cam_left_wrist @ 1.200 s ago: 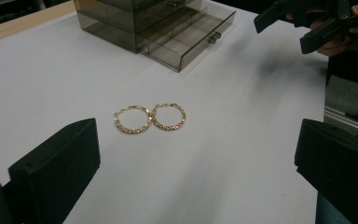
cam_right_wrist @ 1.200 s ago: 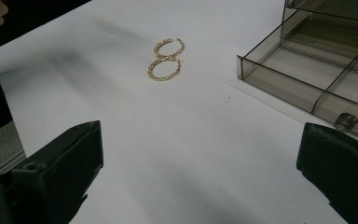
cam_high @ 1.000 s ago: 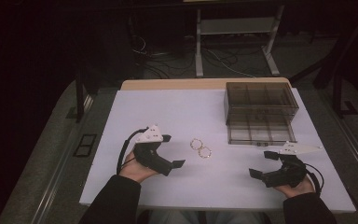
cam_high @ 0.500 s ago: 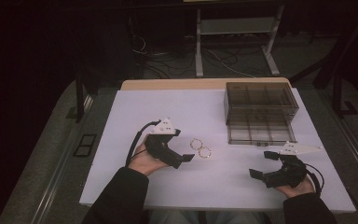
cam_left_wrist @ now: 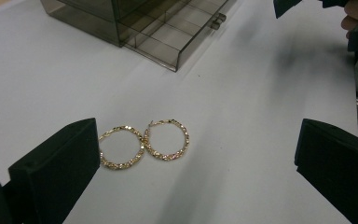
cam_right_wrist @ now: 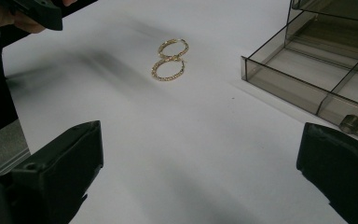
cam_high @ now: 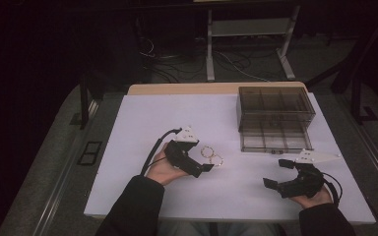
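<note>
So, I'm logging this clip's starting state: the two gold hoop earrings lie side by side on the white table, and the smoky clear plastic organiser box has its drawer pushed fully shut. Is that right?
Not quite. The two gold hoop earrings do lie side by side on the white table, but the drawer of the smoky clear plastic organiser box is pulled out, not shut. The high view shows it sticking out toward the person.

Left claw (cam_high: 207, 167) and right claw (cam_high: 275, 173): matte black bodies with blocky black jaws, each topped by a pale grey three-cornered plate (black cable trailing); the person wears dark sleeves (cam_high: 133, 206).
</note>
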`<act>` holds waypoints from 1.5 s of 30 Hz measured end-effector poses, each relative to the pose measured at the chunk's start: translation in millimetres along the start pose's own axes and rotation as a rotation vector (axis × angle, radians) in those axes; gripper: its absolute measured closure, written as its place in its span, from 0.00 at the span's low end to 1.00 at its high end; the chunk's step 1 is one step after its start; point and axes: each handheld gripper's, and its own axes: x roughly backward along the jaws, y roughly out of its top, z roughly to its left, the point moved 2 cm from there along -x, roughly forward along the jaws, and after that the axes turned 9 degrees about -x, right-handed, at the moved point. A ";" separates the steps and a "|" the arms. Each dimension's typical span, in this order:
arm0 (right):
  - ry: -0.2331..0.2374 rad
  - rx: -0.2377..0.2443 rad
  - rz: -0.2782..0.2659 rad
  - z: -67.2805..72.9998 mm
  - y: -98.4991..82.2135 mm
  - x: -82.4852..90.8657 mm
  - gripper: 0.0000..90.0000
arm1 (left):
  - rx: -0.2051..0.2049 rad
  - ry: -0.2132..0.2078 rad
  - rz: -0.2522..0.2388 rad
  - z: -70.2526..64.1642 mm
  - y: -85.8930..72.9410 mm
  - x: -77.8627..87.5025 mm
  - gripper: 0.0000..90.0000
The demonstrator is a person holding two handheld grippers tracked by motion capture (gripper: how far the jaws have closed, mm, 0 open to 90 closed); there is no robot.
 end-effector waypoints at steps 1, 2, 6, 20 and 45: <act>0.001 0.000 0.000 0.0 0.0 0.0 0.00 | -0.005 -0.003 0.006 0.0 0.0 -1.6 0.00; 0.001 0.000 -0.001 0.0 0.1 0.0 0.00 | -0.002 -0.004 0.010 -0.5 0.1 -3.5 0.00; 0.002 0.001 0.000 0.0 -0.1 0.0 0.00 | -0.012 -0.015 0.022 -1.2 0.4 -10.0 0.00; 0.006 0.004 0.000 -0.1 -0.3 0.0 0.00 | -0.054 -0.046 0.047 -6.3 8.3 -29.4 0.03; 0.014 0.006 0.002 0.5 -0.6 0.2 0.00 | -0.044 -0.060 0.104 -5.0 3.1 -61.2 0.18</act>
